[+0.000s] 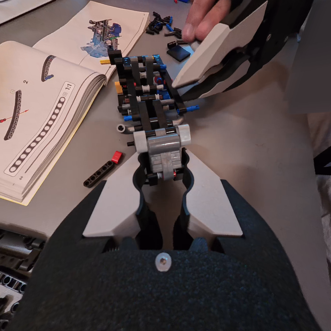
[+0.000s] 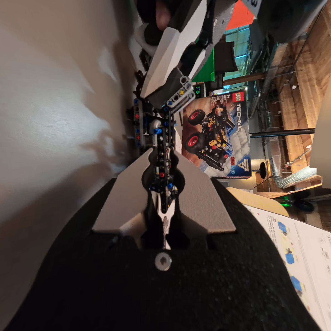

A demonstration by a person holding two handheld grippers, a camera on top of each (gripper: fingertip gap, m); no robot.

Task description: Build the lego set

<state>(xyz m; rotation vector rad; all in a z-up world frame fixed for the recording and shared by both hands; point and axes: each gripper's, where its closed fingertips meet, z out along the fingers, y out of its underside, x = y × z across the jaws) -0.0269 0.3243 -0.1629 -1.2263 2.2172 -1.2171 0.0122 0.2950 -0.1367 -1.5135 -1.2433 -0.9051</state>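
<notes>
The half-built black, grey & blue lego chassis frame [image 1: 148,100] is held up over the grey tabletop [image 1: 89,152], gripped at both ends.

L gripper [image 1: 162,161]: jaws nearly closed, clamped on the grey block end of the frame; its grey fingers [image 1: 123,180] press in from both sides. The frame runs away from the camera, tilted a bit left.

R gripper [image 2: 162,155]: jaws narrow, pinching the frame's long black side beam, which runs down the gap between the fingers. In the left wrist view it comes in from upper right, w/ its tips at the frame's right edge. A person's hand [image 1: 202,19] shows behind it.

On the table, left of the frame: an open paper instruction booklet [image 1: 44,107]. Just beside its lower right corner lie a short black holed beam [image 1: 98,176] & a small red piece [image 1: 116,157], touching or nearly. Farther back, a pile of small black & blue pins [image 1: 161,25], plus a dark blue square tile [image 1: 178,53].

Right wrist view: the printed cardboard lego box showing a monster truck [image 2: 217,138] stands behind the frame.
</notes>
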